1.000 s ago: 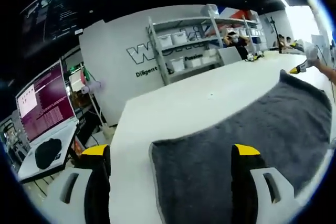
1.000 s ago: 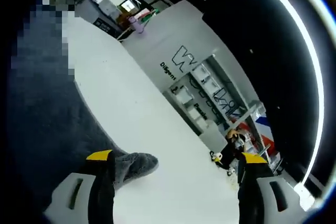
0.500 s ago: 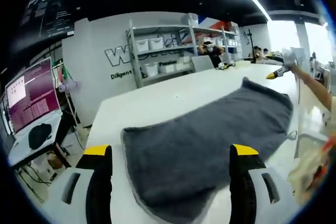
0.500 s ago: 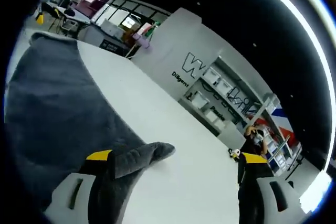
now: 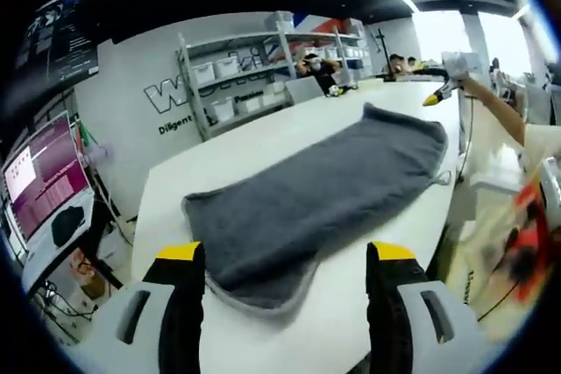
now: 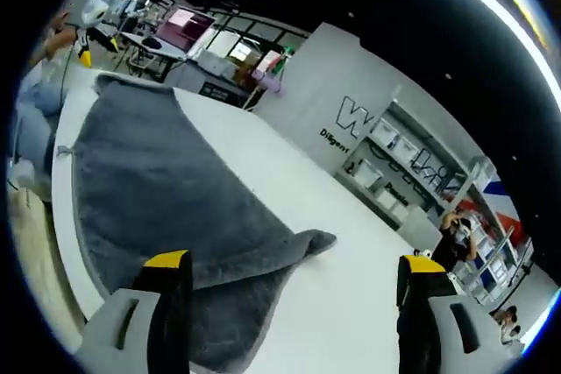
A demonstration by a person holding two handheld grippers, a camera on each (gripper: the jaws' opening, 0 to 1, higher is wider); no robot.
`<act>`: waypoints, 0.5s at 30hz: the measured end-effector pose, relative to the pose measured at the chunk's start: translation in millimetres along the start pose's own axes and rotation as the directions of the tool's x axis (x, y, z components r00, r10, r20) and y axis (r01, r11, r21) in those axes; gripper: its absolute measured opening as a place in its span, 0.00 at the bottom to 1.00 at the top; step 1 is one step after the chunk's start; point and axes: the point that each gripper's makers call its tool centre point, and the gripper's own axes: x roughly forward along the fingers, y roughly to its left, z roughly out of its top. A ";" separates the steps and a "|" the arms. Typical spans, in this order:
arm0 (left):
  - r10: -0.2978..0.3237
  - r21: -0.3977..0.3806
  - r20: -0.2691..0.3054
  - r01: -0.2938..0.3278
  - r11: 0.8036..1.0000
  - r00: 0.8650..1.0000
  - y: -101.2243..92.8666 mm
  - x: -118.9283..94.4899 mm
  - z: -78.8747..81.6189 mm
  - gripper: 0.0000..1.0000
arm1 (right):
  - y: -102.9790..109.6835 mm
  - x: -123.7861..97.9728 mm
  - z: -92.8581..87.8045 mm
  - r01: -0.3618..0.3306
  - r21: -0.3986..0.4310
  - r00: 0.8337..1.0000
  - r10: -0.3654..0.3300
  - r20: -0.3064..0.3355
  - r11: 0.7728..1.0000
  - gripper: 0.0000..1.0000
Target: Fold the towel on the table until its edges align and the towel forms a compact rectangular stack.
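Observation:
A dark grey towel lies spread lengthwise on the white table, near its front edge. My left gripper hovers open over one short end of the towel, holding nothing. My right gripper is open at the opposite end, where a towel corner curls up on the table. In the left gripper view the right gripper is at the far end of the towel, on a person's arm. The right gripper view has the left gripper at the towel's far end.
Shelves with white bins line a grey lettered wall behind the table. A laptop with a pink screen sits on a side desk left of the table. A person stands by the shelves. Table edges drop off beside the towel.
Both views have drawn back and up from the towel's ends, so the whole towel now shows. The towel lies on the table, and both grippers stay open.

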 end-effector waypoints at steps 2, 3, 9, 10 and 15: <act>-0.029 -0.007 -0.016 0.029 1.000 0.999 -4.8 0.7 -8.8 0.60 | 4.6 -5.0 -3.8 -0.015 0.009 1.000 0.015 -0.002 1.000 0.96; -0.037 -0.014 -0.024 0.037 0.999 0.999 -5.7 1.4 -12.4 0.60 | 6.4 -7.9 -6.3 -0.019 0.012 1.000 0.019 -0.002 1.000 0.94; -0.049 -0.021 -0.087 0.048 0.999 0.995 -3.8 7.6 -34.2 0.47 | 14.4 -18.5 -28.1 -0.077 0.063 0.996 0.079 -0.032 0.995 0.87; -0.050 -0.023 -0.088 0.048 0.999 0.995 -3.2 8.1 -34.9 0.45 | 14.6 -19.6 -30.7 -0.079 0.065 0.996 0.081 -0.037 0.995 0.86; -0.094 -0.076 -0.100 0.086 0.993 0.991 -2.4 17.4 -41.8 0.35 | 15.3 -24.2 -41.4 -0.086 0.070 0.994 0.089 -0.055 0.994 0.84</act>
